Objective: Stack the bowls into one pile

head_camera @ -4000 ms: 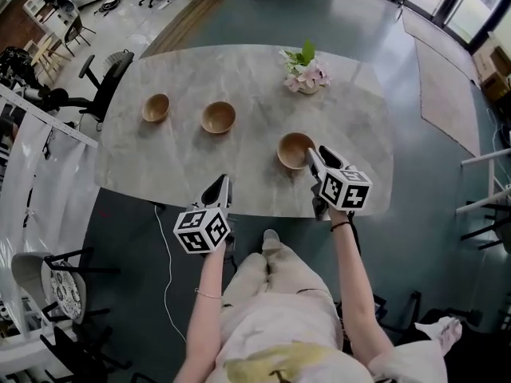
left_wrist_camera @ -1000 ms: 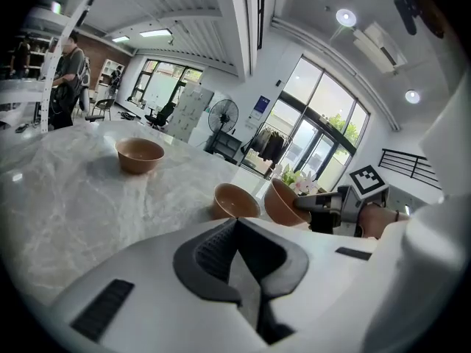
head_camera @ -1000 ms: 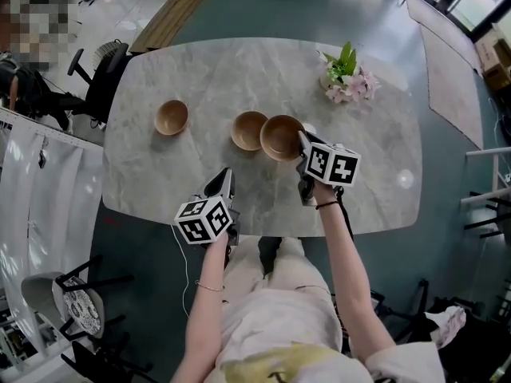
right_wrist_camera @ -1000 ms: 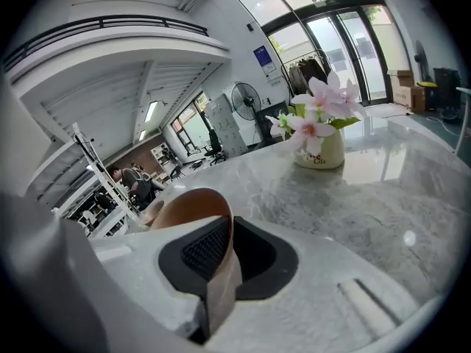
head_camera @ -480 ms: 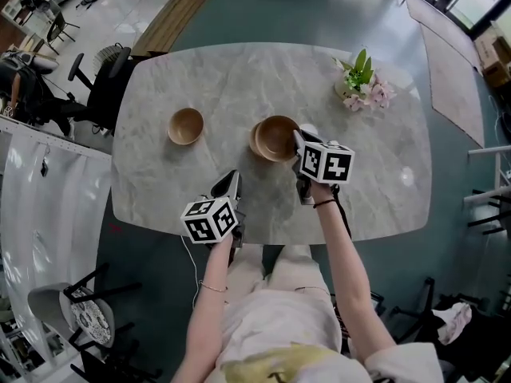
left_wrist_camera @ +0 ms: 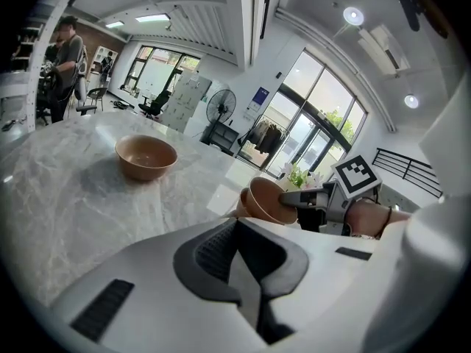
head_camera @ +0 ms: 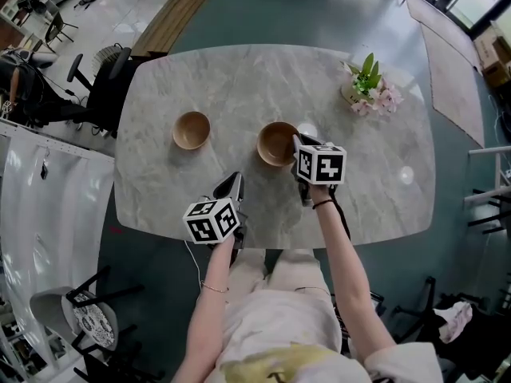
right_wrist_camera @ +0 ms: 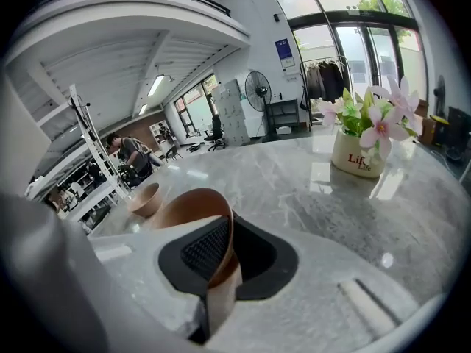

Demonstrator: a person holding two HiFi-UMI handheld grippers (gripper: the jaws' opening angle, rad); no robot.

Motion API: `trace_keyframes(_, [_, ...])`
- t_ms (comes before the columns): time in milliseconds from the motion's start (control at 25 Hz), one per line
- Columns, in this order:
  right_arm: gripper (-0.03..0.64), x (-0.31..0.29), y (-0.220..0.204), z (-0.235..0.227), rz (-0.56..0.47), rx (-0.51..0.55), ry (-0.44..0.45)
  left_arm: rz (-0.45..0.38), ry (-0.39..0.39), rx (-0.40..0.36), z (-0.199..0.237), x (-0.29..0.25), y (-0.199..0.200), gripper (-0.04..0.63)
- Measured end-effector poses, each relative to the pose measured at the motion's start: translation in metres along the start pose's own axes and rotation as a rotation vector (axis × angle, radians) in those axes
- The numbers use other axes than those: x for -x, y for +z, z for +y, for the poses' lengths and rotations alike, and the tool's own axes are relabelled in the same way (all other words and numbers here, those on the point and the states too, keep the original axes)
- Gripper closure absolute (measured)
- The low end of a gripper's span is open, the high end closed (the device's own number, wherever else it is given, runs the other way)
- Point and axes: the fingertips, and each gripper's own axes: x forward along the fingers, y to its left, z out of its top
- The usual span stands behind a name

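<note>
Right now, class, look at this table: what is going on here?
A person is stacking bowls, with a gripper in each hand. The right gripper grips the top bowl by its rim and holds it tilted over the middle bowl on the table. It does not look fully seated yet. The left bowl sits alone, untouched. The left gripper is shut and empty, near the table's front edge.

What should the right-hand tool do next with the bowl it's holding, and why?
Probably ease the held bowl down level into the bowl beneath. The right tool pinches its rim, and in the left gripper view it hangs tilted directly over that one.
</note>
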Motion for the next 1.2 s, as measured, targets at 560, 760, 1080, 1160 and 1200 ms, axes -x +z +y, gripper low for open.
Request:
trace_keyframes(560, [0.591,-0.012,-0.004,0.003,0.023,0.094,-0.043,0.011,-0.011,0.007,0.006,-0.003,0.002,0.595])
trace_keyframes(760, [0.574,-0.010,-0.003,0.011,0.007,0.124,-0.038,0.015,-0.019,0.005,0.008,-0.001,0.004,0.595])
trace_keyframes(1080, [0.534,-0.004,0.002,0.009,-0.037,0.144,-0.069,0.013,-0.031,-0.004,0.007,-0.003,0.006,0.595])
trace_keyframes(1160, [0.518,-0.003,0.001,0.009,-0.046,0.138,-0.075,0.010,-0.033,-0.006,0.008,-0.002,0.008,0.595])
trace_keyframes(1200, [0.510,-0.002,0.001,0.008,-0.050,0.133,-0.079,0.008,-0.034,-0.007,0.009,-0.001,0.008,0.595])
